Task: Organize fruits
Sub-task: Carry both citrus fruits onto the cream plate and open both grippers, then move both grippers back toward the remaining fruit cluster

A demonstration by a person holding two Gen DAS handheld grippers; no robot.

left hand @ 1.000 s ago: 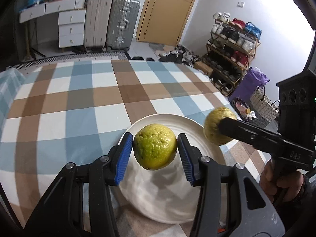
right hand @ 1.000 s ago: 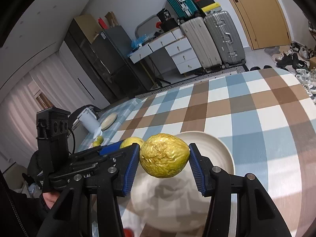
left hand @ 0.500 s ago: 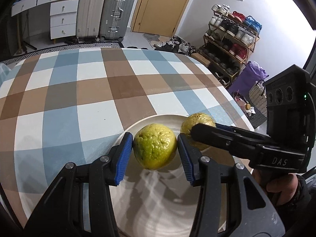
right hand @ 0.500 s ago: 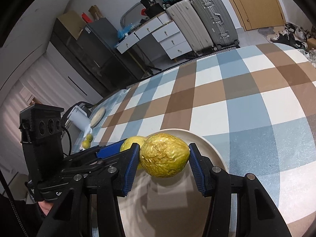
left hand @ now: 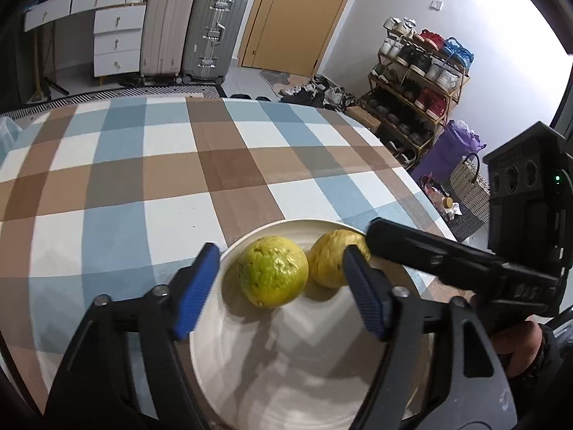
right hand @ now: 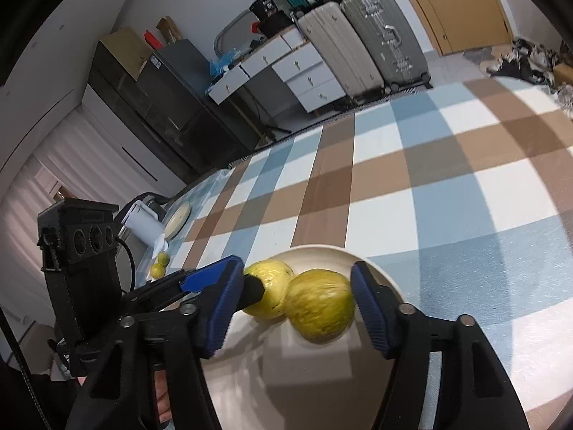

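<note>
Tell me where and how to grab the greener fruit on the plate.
Grip the greener fruit across its widest middle, from above, on the sides that face away from the yellower fruit. The two touch on the plate, so no finger fits between them; the left gripper already straddles it, open.

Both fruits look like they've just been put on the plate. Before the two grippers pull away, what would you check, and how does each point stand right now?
1. Left gripper open, pads clear of the green fruit: ok.
2. Right gripper open: ok; whether its right pad is clear of the yellow fruit cannot tell.
3. Both fruits resting on the plate, inside its rim: ok.
4. Fruits settled and not rolling: cannot tell from one moment; they sit against each other.
5. Retreat path free: not ok, the two grippers cross closely over the plate.
6. More fruit left to sort: two small ones lie at the table's far edge.
</note>
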